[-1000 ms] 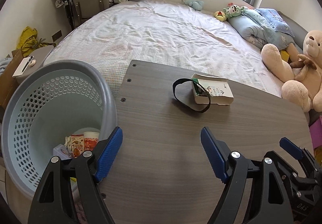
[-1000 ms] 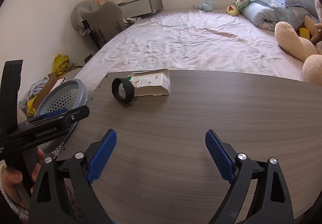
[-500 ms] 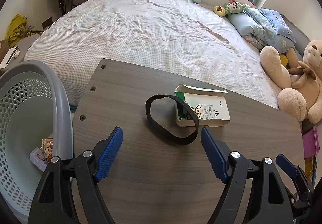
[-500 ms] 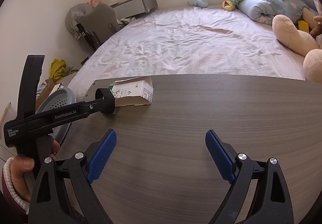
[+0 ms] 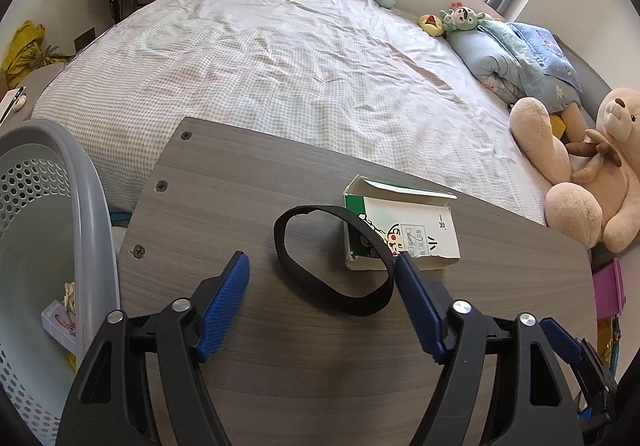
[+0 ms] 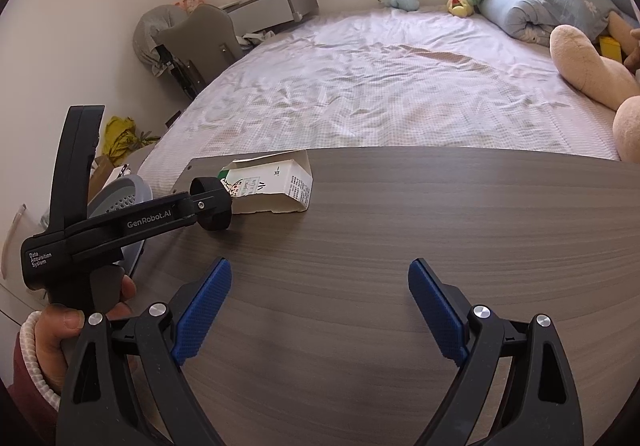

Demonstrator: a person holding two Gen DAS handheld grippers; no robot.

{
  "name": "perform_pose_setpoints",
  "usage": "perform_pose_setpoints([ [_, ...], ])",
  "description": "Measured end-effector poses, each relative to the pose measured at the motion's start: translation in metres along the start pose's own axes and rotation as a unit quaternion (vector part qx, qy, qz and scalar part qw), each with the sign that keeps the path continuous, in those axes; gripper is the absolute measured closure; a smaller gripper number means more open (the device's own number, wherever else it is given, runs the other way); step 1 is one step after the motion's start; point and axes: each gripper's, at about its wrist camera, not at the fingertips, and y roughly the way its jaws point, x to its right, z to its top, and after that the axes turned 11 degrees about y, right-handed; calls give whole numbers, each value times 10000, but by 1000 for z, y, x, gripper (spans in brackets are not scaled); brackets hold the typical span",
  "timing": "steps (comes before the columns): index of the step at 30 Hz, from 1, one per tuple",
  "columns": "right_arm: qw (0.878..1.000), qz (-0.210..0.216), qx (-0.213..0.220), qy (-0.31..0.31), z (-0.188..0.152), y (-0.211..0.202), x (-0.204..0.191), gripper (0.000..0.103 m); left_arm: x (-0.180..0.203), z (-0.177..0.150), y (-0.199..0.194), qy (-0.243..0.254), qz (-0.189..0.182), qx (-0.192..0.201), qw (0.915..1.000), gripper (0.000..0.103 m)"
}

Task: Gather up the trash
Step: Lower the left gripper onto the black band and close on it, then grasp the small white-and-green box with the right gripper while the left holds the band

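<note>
A black band loop (image 5: 332, 258) lies on the wooden table (image 5: 248, 181), touching an opened white and green carton (image 5: 404, 230) lying on its side. My left gripper (image 5: 322, 298) is open, its blue fingertips (image 5: 226, 294) on either side of the loop's near part, just above the table. In the right wrist view the carton (image 6: 276, 185) and loop (image 6: 212, 209) sit at the table's far left, with the left gripper's body in front of them. My right gripper (image 6: 320, 310) is open and empty over the bare table (image 6: 440, 213).
A grey perforated basket (image 5: 52, 246) with some trash at its bottom stands off the table's left edge; it also shows in the right wrist view (image 6: 124, 197). A bed (image 5: 300, 57) lies beyond the table, with a teddy bear (image 5: 580, 181) at right.
My left gripper has moved from over the basket rim rightward and forward to the black loop, which now lies between its fingers. My right gripper has barely moved.
</note>
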Motion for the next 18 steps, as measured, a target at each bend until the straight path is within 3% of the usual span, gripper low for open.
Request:
perform_pose_setpoints([
  [6, 10000, -27, 14, 36, -1, -1, 3, 15, 2, -6, -5, 116, -1, -10, 9999, 65],
  [18, 9991, 226, -26, -350, 13, 8, -10, 15, 1, -24, -42, 505, 491, 249, 9972, 68],
])
